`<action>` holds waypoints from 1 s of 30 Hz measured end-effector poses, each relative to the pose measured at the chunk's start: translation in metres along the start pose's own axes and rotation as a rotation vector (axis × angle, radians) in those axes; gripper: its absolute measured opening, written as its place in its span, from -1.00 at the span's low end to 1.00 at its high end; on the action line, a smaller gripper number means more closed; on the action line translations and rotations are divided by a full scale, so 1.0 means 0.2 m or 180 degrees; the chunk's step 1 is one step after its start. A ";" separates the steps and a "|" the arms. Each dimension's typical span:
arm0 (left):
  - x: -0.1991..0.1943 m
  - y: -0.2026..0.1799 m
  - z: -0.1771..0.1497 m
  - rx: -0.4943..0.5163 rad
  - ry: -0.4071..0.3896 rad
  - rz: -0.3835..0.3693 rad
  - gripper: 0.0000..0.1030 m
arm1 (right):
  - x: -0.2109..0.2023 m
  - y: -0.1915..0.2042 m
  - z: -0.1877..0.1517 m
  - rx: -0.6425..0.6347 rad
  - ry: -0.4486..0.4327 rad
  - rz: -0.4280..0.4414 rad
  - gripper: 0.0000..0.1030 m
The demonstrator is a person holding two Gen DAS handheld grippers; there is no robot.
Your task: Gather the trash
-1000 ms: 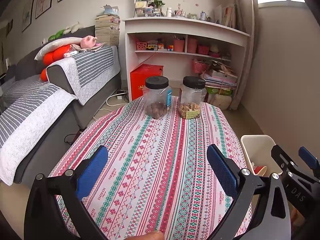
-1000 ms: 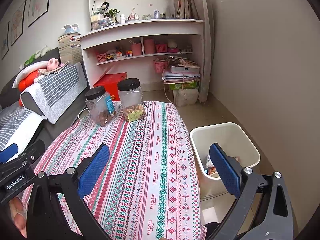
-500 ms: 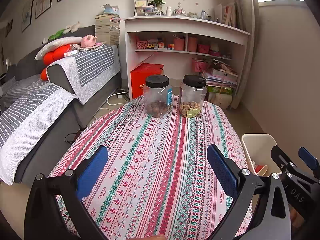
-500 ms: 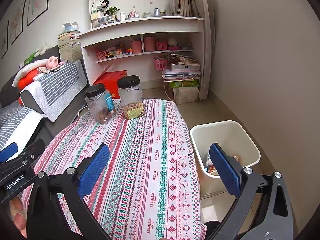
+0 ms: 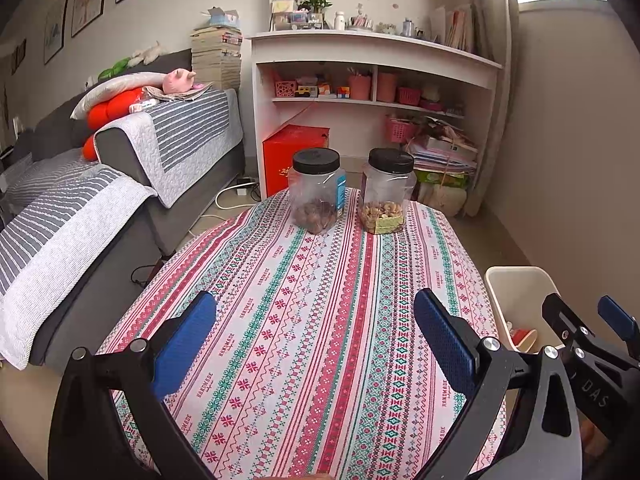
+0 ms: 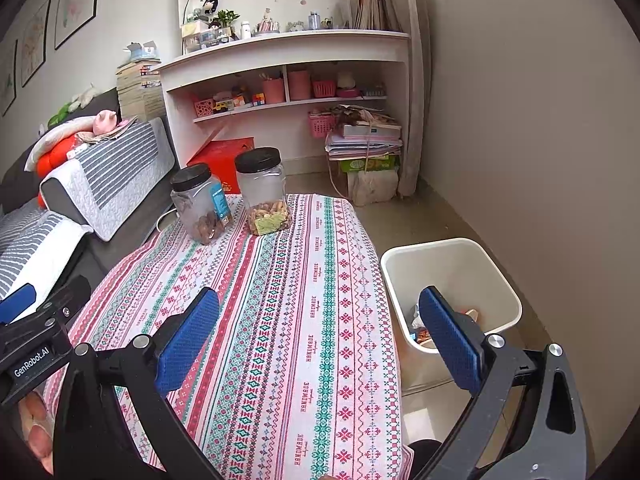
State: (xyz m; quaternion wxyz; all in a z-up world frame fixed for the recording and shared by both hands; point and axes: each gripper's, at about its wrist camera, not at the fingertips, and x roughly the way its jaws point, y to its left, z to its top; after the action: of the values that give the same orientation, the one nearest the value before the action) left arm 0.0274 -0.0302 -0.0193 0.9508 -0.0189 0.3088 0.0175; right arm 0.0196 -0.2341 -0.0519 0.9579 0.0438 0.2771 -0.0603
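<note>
A white trash bin (image 6: 472, 264) stands on the floor to the right of the table, with wrappers (image 6: 420, 332) at its bottom; it also shows in the left wrist view (image 5: 516, 288). My left gripper (image 5: 316, 328) is open and empty above the patterned tablecloth (image 5: 320, 280). My right gripper (image 6: 320, 328) is open and empty, its left finger over the tablecloth (image 6: 304, 280) and its right finger (image 6: 448, 328) over the bin. I see no loose trash on the table.
Two clear jars with black lids (image 5: 316, 192) (image 5: 386, 196) stand at the table's far end. A grey sofa (image 5: 100, 184) runs along the left. A white shelf unit (image 5: 372, 92) and a red box (image 5: 294, 152) stand behind the table. A wall is close on the right.
Both grippers stay open and nearly still. The views shift only slightly, with the jars a little lower in the frames.
</note>
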 end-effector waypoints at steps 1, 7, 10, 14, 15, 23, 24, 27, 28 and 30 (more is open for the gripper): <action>0.00 0.00 0.00 -0.0001 0.0006 0.0001 0.87 | 0.00 0.00 0.00 0.0001 0.0005 0.0003 0.86; 0.02 0.01 0.00 -0.0031 0.0053 -0.0029 0.87 | 0.01 -0.01 0.00 -0.0002 0.0013 0.0008 0.86; 0.03 0.01 0.00 -0.0042 0.0070 -0.0027 0.87 | 0.01 -0.01 0.00 -0.0005 0.0019 0.0014 0.86; 0.04 0.01 -0.01 -0.0044 0.0090 -0.0033 0.87 | 0.01 0.00 -0.01 -0.0008 0.0039 0.0024 0.86; 0.04 0.01 -0.01 -0.0043 0.0088 -0.0036 0.87 | 0.01 0.00 -0.01 -0.0006 0.0046 0.0027 0.86; 0.03 -0.03 -0.02 0.0075 0.0001 -0.0032 0.82 | 0.02 -0.01 0.00 -0.0001 0.0077 0.0041 0.86; 0.02 -0.03 -0.02 0.0084 -0.0014 -0.0034 0.78 | 0.02 -0.01 0.00 0.0002 0.0077 0.0040 0.86; 0.02 -0.03 -0.02 0.0041 -0.0003 -0.0097 0.75 | 0.02 -0.02 0.01 0.0016 0.0085 0.0045 0.86; 0.02 -0.02 -0.02 0.0027 0.0006 -0.0120 0.75 | 0.02 -0.02 0.01 0.0026 0.0084 0.0044 0.86; 0.02 -0.01 -0.02 0.0005 -0.0013 -0.0130 0.75 | 0.02 -0.03 0.02 0.0046 0.0081 0.0040 0.86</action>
State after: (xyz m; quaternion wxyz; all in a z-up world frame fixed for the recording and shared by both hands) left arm 0.0291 -0.0329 -0.0246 0.9516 -0.0244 0.3064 -0.0021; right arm 0.0235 -0.2415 -0.0516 0.9544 0.0532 0.2886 -0.0557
